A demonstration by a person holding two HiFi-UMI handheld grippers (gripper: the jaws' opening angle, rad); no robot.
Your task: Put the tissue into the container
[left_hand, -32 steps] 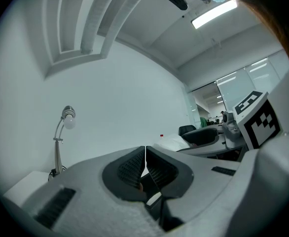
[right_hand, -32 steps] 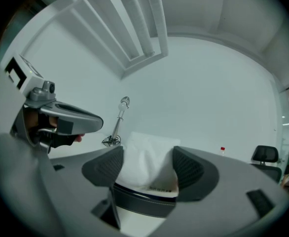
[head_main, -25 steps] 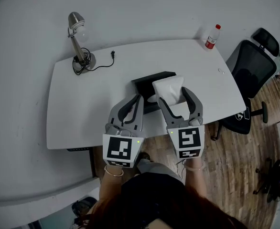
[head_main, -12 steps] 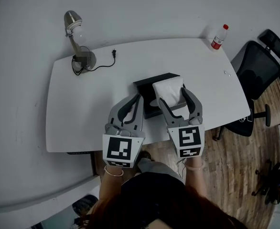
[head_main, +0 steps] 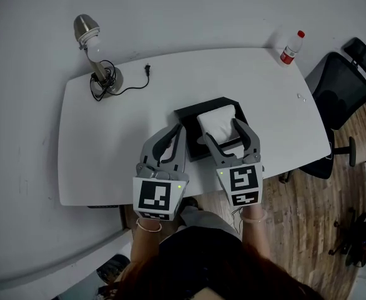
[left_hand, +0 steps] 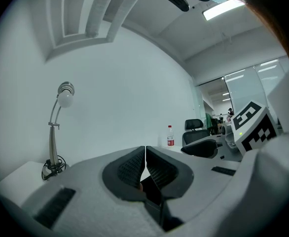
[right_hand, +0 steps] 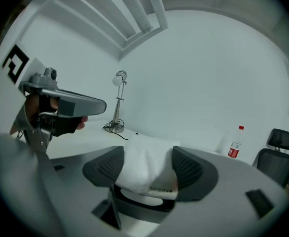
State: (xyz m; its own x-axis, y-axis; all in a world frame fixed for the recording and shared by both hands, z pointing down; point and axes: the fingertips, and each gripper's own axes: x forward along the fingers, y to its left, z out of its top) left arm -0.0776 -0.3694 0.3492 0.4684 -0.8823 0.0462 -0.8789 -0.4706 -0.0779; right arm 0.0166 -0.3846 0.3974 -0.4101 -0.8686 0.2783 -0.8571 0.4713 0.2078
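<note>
A white tissue pack (head_main: pixel 218 120) hangs over the black container (head_main: pixel 189 114) near the table's front edge, gripped by my right gripper (head_main: pixel 221 130). In the right gripper view the tissue pack (right_hand: pixel 147 167) fills the space between the two pads, which press on its sides. My left gripper (head_main: pixel 182 130) is shut with nothing in it, just left of the container's front left corner. In the left gripper view its pads (left_hand: pixel 134 168) meet.
The white table (head_main: pixel 120 142) carries a silver desk lamp (head_main: pixel 90 49) with a black cord at the back left and a red-capped bottle (head_main: pixel 291 47) at the back right. A black office chair (head_main: pixel 344 86) stands beyond the right end.
My right gripper has carried the tissue pack lower and slightly left over the container. The left gripper has stayed where it was.
</note>
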